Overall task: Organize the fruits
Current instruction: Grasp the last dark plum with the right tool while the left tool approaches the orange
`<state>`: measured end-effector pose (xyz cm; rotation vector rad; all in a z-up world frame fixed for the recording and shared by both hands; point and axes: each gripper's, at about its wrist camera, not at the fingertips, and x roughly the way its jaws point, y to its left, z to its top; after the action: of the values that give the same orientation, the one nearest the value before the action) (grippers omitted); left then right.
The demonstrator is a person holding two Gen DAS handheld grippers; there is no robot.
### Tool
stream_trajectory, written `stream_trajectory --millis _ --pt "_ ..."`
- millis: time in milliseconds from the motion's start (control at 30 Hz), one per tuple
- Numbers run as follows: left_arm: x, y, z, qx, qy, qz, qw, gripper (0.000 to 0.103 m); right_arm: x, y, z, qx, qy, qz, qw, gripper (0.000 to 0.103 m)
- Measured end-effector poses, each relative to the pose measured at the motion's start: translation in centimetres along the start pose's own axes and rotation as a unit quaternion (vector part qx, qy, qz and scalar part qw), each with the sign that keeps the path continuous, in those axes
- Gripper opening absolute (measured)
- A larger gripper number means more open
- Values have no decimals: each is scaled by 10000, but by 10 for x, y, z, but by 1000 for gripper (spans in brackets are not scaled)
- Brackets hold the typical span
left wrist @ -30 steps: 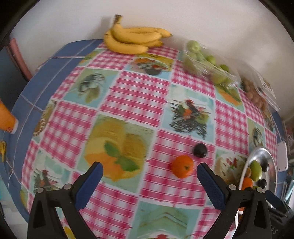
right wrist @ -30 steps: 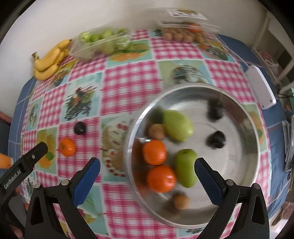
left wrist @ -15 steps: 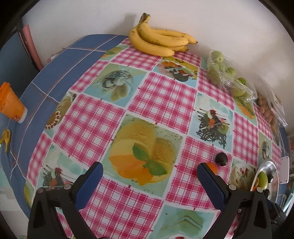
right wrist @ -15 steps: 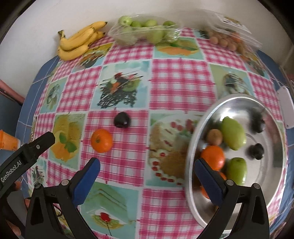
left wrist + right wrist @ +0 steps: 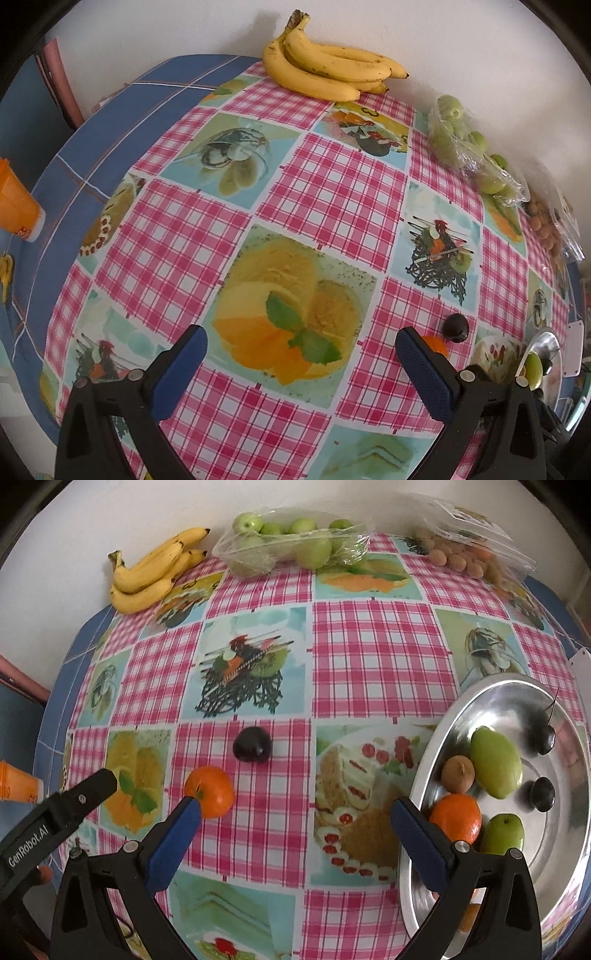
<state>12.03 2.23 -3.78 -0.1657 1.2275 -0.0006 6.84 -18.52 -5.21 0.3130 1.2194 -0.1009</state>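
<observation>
An orange tangerine (image 5: 210, 791) and a dark plum (image 5: 252, 744) lie loose on the checked tablecloth (image 5: 369, 646). A steel bowl (image 5: 436, 753) at the right holds a tangerine (image 5: 457, 818), green fruits, a brown fruit and dark plums. My right gripper (image 5: 295, 821) is open and empty above the cloth, its left finger just in front of the loose tangerine. My left gripper (image 5: 301, 349) is open and empty; the loose tangerine (image 5: 436, 342) peeks behind its right finger, next to the plum (image 5: 455, 327). The bowl (image 5: 543, 341) shows at the far right.
Bananas (image 5: 332, 72) (image 5: 151, 572) lie at the back by the wall. A clear bag of green fruits (image 5: 295, 550) (image 5: 469, 155) and a pack of small brown fruits (image 5: 465, 555) sit along the back. An orange cup (image 5: 14, 206) stands at the left edge.
Both views have swung left. The bowl has slid from the middle to the right edge of the right view. The loose tangerine now sits by the right gripper's left finger.
</observation>
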Motion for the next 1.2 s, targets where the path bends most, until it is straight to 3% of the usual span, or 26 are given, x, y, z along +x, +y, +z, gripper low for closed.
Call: stream_trajectory --millis 567,733,1067,1167,1200 --pt "16 2 19 -154 3 -140 9998 103 12 7 14 185 -191 99 9996 102" --pt "19 -9 21 -44 -1 -375 9993 103 20 14 17 73 -113 156 9998 102" --pt "24 5 26 -361 -70 -265 9990 103 29 17 25 92 -210 120 9997 102" --pt "28 7 26 -418 59 -328 9986 103 32 20 25 16 -229 -5 9997 92" --pt "29 7 26 -417 84 -320 9986 103 33 21 25 0 -245 -35 9997 80"
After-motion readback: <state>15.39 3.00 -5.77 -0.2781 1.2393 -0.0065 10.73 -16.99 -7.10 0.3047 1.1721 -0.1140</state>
